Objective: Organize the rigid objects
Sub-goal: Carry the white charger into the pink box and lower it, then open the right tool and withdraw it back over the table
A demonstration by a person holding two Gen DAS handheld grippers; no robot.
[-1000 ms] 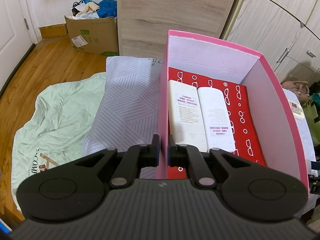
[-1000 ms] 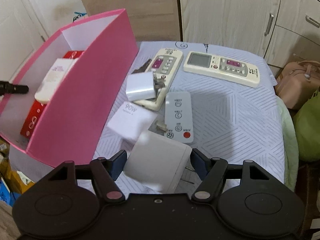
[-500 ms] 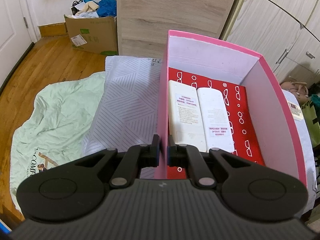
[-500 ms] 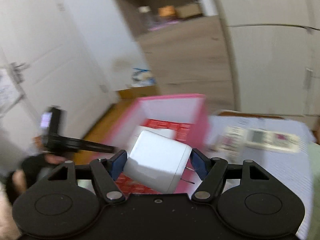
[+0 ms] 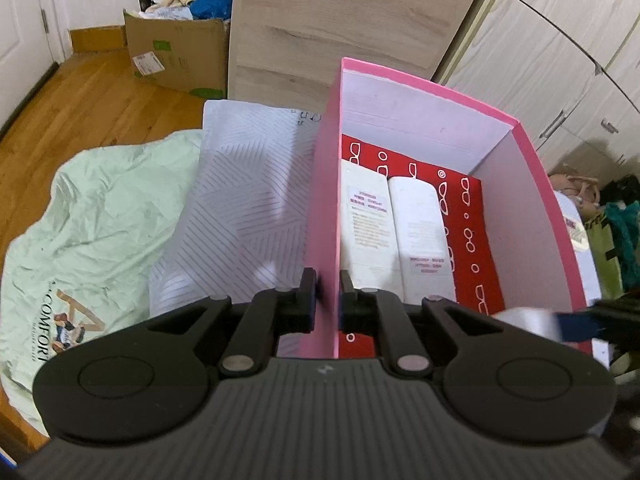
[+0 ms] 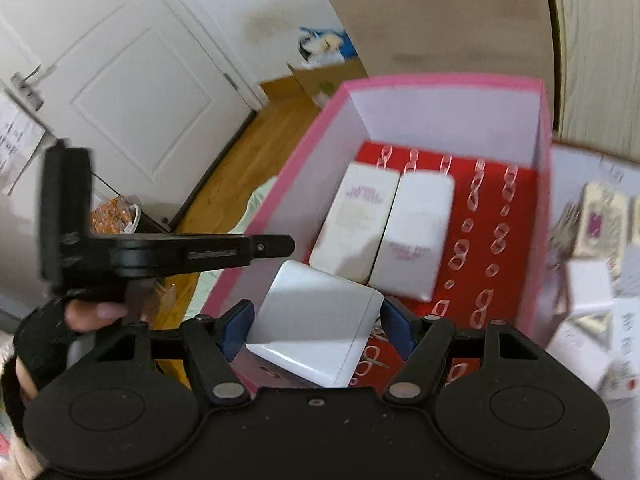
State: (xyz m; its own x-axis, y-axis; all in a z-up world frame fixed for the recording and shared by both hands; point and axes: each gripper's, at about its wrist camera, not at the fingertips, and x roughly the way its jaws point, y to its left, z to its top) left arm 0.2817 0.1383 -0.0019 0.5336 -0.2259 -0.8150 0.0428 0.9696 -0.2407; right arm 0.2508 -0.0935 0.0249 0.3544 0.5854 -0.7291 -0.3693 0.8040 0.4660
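Note:
A pink box (image 5: 326,184) with a red patterned floor stands on the striped cloth. Two white remotes (image 5: 392,236) lie face down side by side inside it. My left gripper (image 5: 325,300) is shut on the box's left wall. My right gripper (image 6: 314,322) is shut on a white charger block (image 6: 316,320) and holds it over the near end of the box (image 6: 444,118), above the two remotes (image 6: 384,232). The charger and a right fingertip show blurred at the right edge of the left wrist view (image 5: 528,320).
Several remotes and white adapters (image 6: 592,248) lie on the striped cloth (image 5: 248,208) right of the box. A green sheet (image 5: 88,224) hangs at the left. A cardboard box (image 5: 176,56) sits on the wooden floor. Cabinets (image 5: 560,60) stand behind.
My right gripper lifted the charger off the cloth and swung it left over the pink box. My left gripper kept its hold on the wall.

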